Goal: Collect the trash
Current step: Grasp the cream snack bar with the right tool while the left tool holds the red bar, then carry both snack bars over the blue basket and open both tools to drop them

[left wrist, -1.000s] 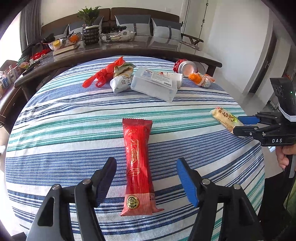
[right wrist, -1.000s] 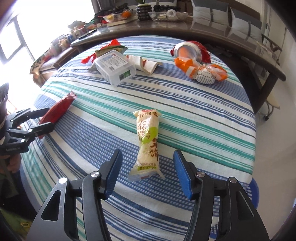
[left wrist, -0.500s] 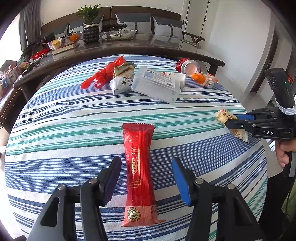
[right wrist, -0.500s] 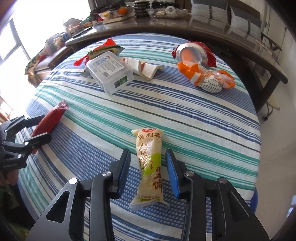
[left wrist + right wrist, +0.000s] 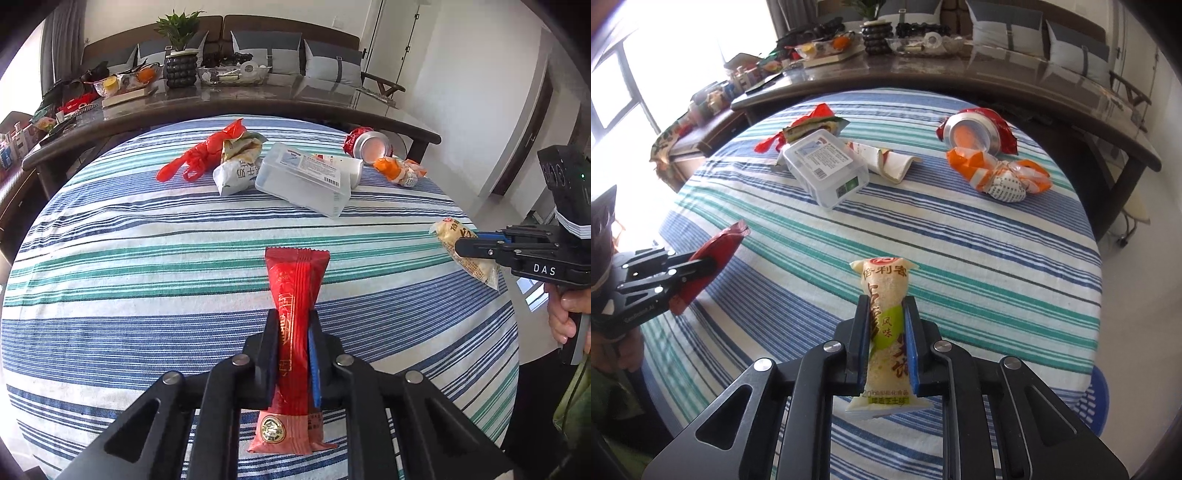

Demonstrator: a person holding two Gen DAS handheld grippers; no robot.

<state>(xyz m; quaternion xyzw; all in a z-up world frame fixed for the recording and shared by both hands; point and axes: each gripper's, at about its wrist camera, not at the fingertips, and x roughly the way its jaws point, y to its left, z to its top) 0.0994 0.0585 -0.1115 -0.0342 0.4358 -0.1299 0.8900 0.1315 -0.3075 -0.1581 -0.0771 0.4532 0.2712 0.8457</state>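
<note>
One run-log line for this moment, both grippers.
left gripper: shut on red wrapper | right gripper: jaws closing, pressing on rice-cracker pack | rest of trash on table

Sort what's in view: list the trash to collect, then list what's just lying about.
Trash:
red wrapper
yellow snack pack
clear plastic box
crushed can
orange wrapper
red bag

Lying about:
potted plant
cushions
tape roll

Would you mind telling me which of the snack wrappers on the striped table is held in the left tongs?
The long red wrapper with gold print: the left tongs pinch its middle. The pale yellow wrapper sits in the right tongs, which are closing on it.
</note>
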